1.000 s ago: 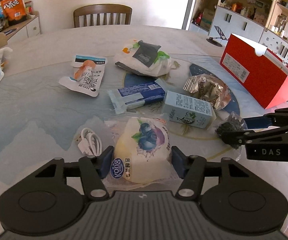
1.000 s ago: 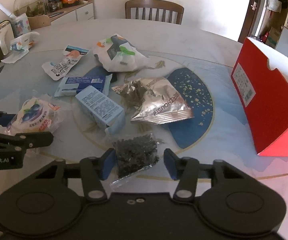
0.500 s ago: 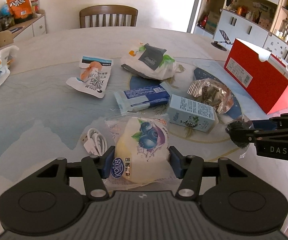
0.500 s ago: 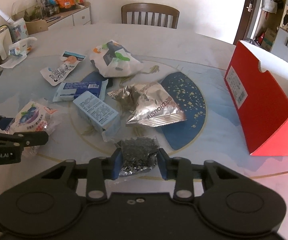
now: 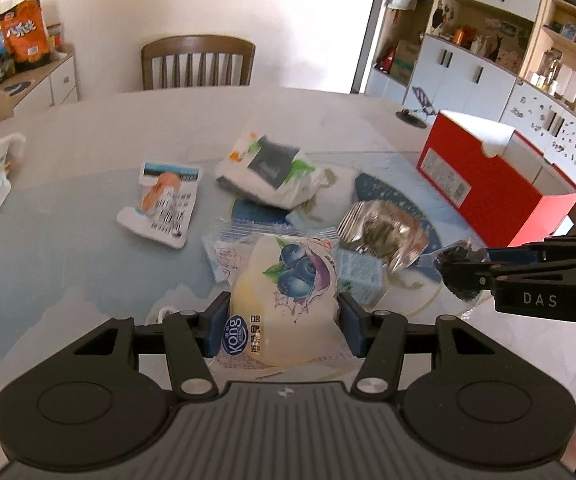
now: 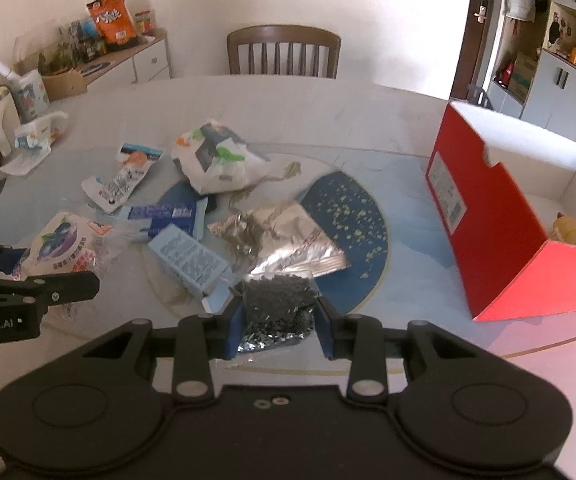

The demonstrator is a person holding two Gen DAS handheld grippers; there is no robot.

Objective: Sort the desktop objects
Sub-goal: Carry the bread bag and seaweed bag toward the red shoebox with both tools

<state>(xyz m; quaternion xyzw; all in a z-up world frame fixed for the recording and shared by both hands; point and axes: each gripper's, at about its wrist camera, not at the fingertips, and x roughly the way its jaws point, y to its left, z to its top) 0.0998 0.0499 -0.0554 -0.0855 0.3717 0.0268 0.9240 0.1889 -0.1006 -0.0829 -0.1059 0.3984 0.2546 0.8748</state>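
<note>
We hold two grippers over a round surface [image 6: 368, 120] strewn with snack packets. Our left gripper [image 5: 279, 324] has its jaws clenched on a blueberry pouch [image 5: 283, 296], gripped at its sides near the bottom seal, so the printed front faces us; a round blue badge on it reads "Kong". The pouch looks lifted off the surface, near the edge closest to us.

Our right gripper [image 6: 277, 326] has its jaws clenched on a small clear bag of dark granules [image 6: 277, 306], also near the closest edge. Its side reads "DAS" in the left view; the left gripper's side reads "Robot.AI" in the right view.

A red box [image 6: 500, 216] stands open at the right edge, with something tan lying inside; we judge it the likely place for sorted items, which would explain why both packets are held up at once.

On the middle of the surface lie a silver foil bag [image 6: 283, 236], a pale blue carton [image 6: 187, 260], a blue wrapper [image 6: 163, 216] and a white bag [image 6: 215, 160]; their print is too blurred to read.
</note>
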